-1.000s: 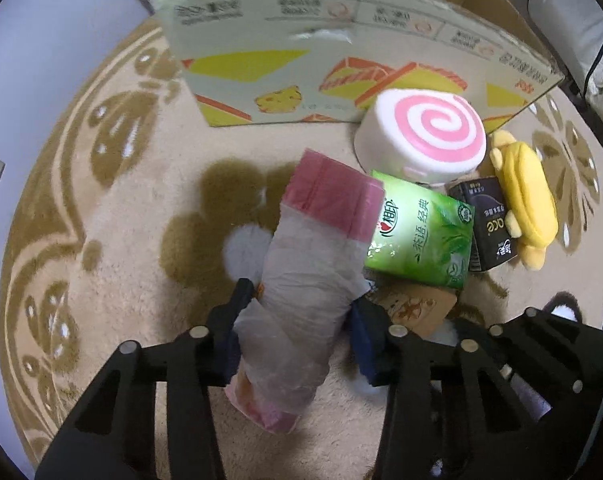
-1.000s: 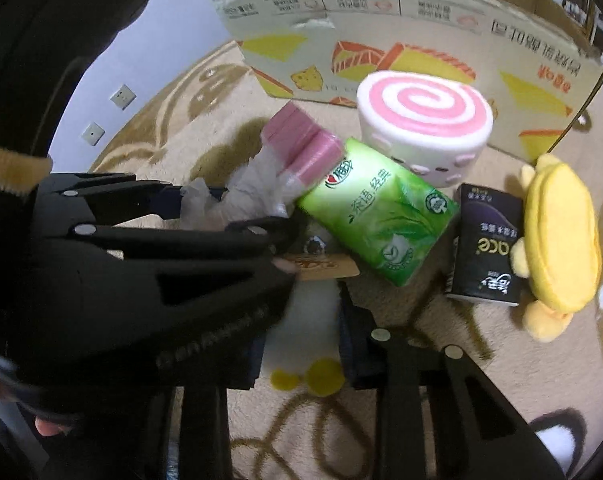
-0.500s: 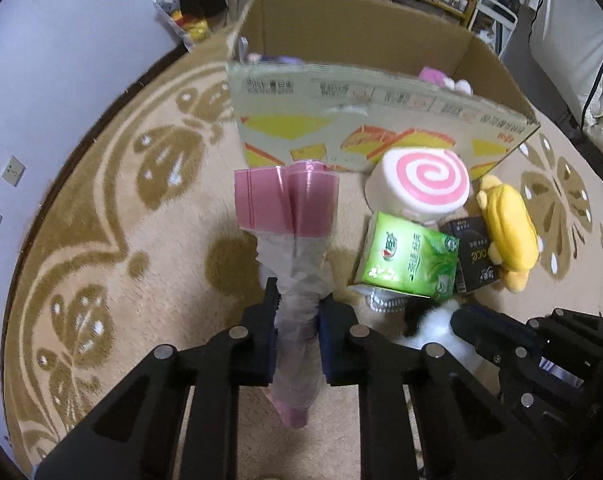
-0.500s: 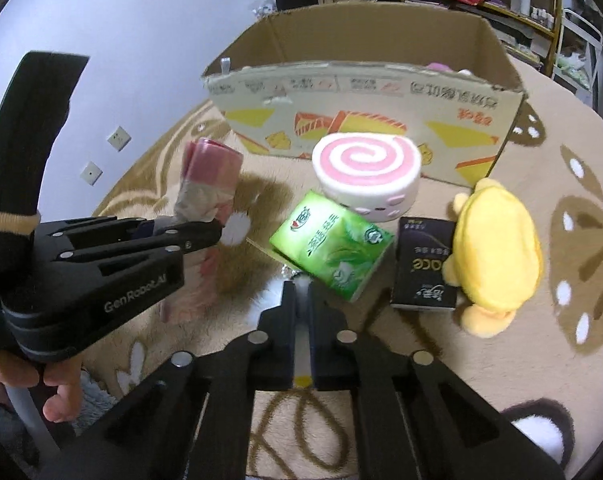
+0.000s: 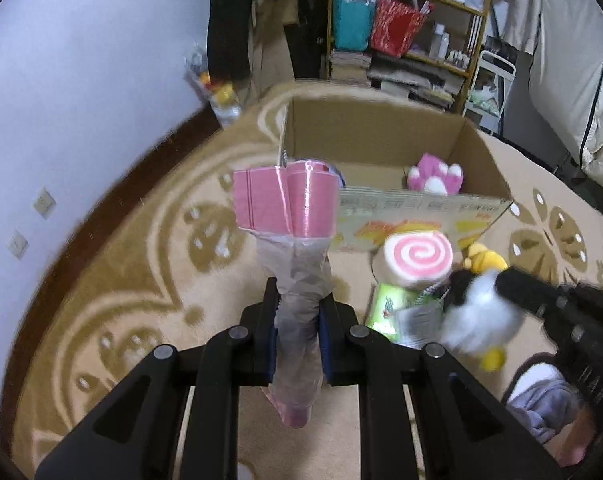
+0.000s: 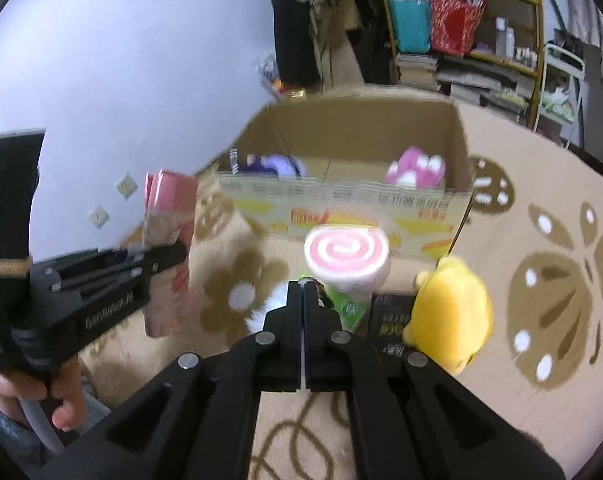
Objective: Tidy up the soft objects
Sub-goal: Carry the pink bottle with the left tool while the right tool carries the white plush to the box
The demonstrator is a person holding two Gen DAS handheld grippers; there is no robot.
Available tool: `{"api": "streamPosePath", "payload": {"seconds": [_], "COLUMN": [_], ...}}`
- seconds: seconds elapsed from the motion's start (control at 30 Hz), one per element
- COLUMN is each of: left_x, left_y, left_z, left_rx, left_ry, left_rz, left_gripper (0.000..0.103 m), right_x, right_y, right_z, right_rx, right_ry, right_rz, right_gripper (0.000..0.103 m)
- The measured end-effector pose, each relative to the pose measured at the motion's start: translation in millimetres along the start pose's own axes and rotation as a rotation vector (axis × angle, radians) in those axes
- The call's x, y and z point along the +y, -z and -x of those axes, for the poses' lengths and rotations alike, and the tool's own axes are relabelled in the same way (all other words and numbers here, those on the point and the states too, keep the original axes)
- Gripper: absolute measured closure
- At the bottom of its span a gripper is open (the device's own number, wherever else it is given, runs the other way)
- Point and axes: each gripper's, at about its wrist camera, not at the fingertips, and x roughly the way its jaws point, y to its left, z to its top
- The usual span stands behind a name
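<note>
The pink-topped plastic bag roll [image 5: 289, 264] stands upright in the left claw [image 5: 299, 312], whose jaws are closed snugly around its crinkled clear middle, lifting it clear of the carpet [image 5: 141, 288]. At about 2 o'clock from it in the left wrist view, the right claw [image 6: 303, 292] has its jaws pressed nearly together on a thin bit of the white-and-black plush toy [image 5: 477, 316], which hangs below with yellow feet showing.

Beyond both, toward 12 o'clock, the open cardboard box [image 5: 421, 204] already holds a pink paw plush [image 5: 435, 174] and a purple soft item [image 6: 279, 166], so some sorting appears done. On the carpet in front of the box lie the pink swirl cushion [image 6: 347, 254], the green tissue pack [image 5: 385, 308], a dark packet [image 6: 389, 322] and the yellow plush [image 6: 449, 312]. I judge the task roughly midway: two items in transit, four left.
</note>
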Motion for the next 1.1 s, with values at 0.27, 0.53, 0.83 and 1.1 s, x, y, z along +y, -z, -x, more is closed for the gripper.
{"api": "streamPosePath", "payload": {"seconds": [0.27,0.53,0.83,1.1], "left_x": [-6,-4,-12,-19], "left_y": [-32,-64,-99,-115], "left_z": [26,31,18,-14], "left_rx": [-0.116,-0.185,-0.226,-0.207], "left_ry": [-0.051,-0.068,-0.07,-0.08], "left_rz": [-0.052,-0.052,-0.095,-0.117], "left_gripper": [0.088,0.088,0.088,0.088], "right_x": [-8,-2,-2,-6], "right_y": [-45,-88,-135,-138], "right_z": [17,37,32,3], "right_rx": [-0.121,-0.214,-0.243,-0.194], "right_ry": [-0.025,-0.001,0.043,0.055], "right_rz": [-0.034,0.036,0.113,0.136], "right_gripper": [0.101,0.101,0.101,0.101]}}
